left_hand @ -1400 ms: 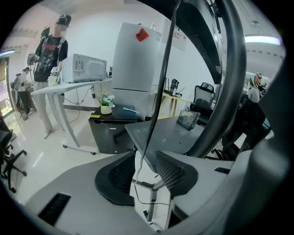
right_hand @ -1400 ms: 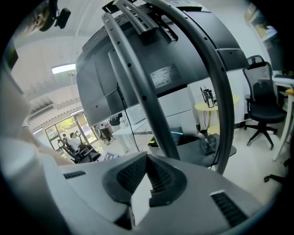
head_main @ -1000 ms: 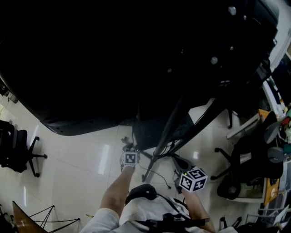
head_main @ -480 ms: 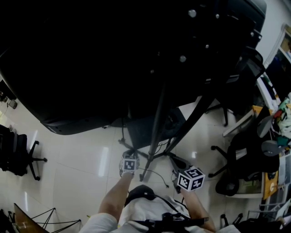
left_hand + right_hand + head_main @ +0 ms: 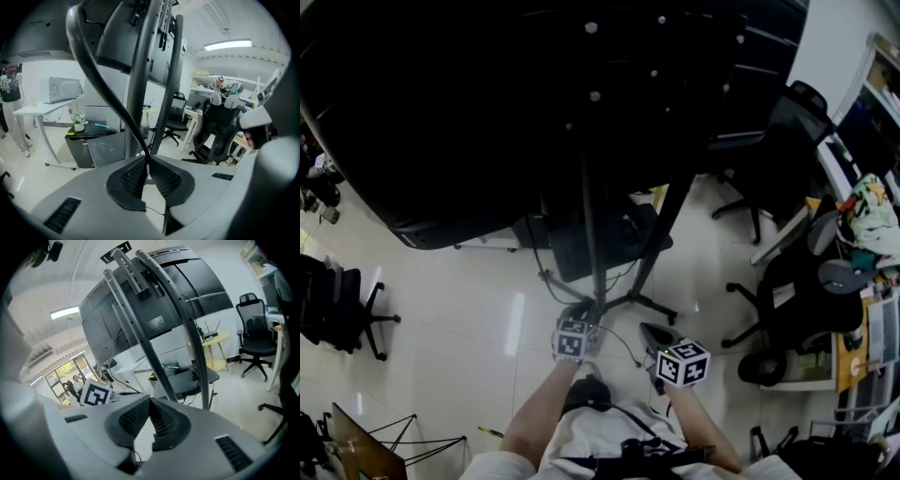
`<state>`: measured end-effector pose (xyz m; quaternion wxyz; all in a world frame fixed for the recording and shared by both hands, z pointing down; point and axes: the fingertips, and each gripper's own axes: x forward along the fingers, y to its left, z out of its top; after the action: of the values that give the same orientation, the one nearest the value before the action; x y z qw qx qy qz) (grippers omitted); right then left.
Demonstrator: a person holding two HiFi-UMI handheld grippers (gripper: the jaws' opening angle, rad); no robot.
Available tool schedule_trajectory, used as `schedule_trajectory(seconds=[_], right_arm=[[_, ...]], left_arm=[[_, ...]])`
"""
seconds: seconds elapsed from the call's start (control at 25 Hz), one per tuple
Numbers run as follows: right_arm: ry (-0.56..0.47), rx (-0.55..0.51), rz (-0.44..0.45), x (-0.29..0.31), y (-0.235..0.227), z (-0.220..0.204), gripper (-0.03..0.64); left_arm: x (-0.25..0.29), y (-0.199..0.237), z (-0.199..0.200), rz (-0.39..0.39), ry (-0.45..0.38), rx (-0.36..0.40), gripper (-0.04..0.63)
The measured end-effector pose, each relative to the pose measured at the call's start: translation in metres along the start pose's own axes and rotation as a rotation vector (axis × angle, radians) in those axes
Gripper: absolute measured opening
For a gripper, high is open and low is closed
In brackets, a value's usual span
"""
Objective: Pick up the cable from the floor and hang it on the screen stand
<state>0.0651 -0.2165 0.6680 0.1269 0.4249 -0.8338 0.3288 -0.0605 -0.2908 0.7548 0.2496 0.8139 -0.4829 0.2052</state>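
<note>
A thick black cable (image 5: 107,91) curves down from the upper left into my left gripper (image 5: 148,169), and the pads are pinched on it. In the head view my left gripper (image 5: 579,317) sits right at the foot of the screen stand (image 5: 592,225), under the big dark screen (image 5: 487,103). My right gripper (image 5: 662,349) is beside it to the right. In the right gripper view, my right gripper (image 5: 151,416) is shut with nothing between its pads. It faces the stand's grey posts (image 5: 190,338) and the back of the screen (image 5: 159,305).
A black cabinet (image 5: 591,248) stands under the screen behind the stand's legs. Office chairs (image 5: 792,309) and a cluttered desk (image 5: 862,319) are on the right, another chair (image 5: 337,309) on the left. A white table (image 5: 44,110) and a dark low cabinet (image 5: 89,147) lie beyond the stand.
The head view has swung, so the stand's post now rises straight above my left gripper. Both grippers sit slightly lower in the picture, and the right one has shifted a little left.
</note>
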Motion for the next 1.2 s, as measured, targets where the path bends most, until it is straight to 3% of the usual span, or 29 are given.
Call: schedule_trajectory(seconds=[0.4, 0.72, 0.84, 1.08, 1.2], right_arm=[[0.027, 0.013, -0.008, -0.071, -0.031, -0.073, 0.031], [0.065, -0.01, -0.014, -0.083, -0.046, -0.117, 0.038], [0.06, -0.001, -0.017, -0.084, -0.047, -0.121, 0.055], [0.05, 0.01, -0.023, -0.086, -0.05, -0.114, 0.078], [0.054, 0.013, -0.026, -0.08, -0.054, -0.115, 0.103]], left_arm=[[-0.08, -0.123, 0.059, -0.063, -0.105, 0.063, 0.017], [-0.142, -0.169, 0.119, -0.087, -0.176, 0.101, 0.017], [-0.16, -0.185, 0.132, -0.139, -0.188, 0.104, 0.018], [-0.191, -0.218, 0.156, -0.329, -0.227, 0.077, 0.017], [-0.205, -0.221, 0.17, -0.355, -0.24, 0.093, 0.017]])
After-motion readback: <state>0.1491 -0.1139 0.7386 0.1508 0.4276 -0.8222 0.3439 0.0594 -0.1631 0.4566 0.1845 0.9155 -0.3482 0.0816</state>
